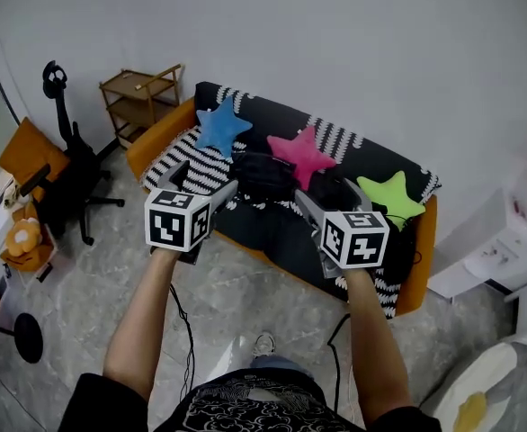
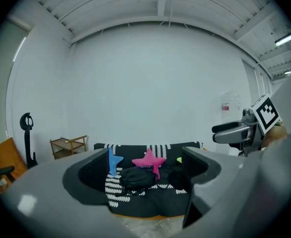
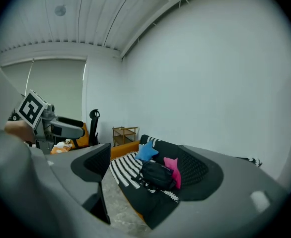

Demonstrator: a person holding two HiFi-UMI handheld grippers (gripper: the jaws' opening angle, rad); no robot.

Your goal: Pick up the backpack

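Note:
A black backpack [image 1: 263, 175] lies on the sofa [image 1: 158, 139], on its black-and-white blanket, between a blue star cushion [image 1: 220, 126] and a pink star cushion [image 1: 301, 154]. My left gripper [image 1: 208, 176] is held in the air in front of the sofa, open and empty, short of the backpack. My right gripper [image 1: 328, 190] hovers beside it, also open and empty. Looking along the left gripper [image 2: 144, 170], the backpack [image 2: 138, 177] shows far off between the jaws. The right gripper [image 3: 150, 170] frames the backpack [image 3: 158, 174] the same way, at a distance.
A green star cushion [image 1: 389, 198] lies at the sofa's right end. A wooden trolley [image 1: 142, 97] stands by the wall at the left, with a black office chair [image 1: 66, 183] nearer. White furniture [image 1: 506, 241] stands at the right. A cable [image 1: 184, 331] runs over the floor.

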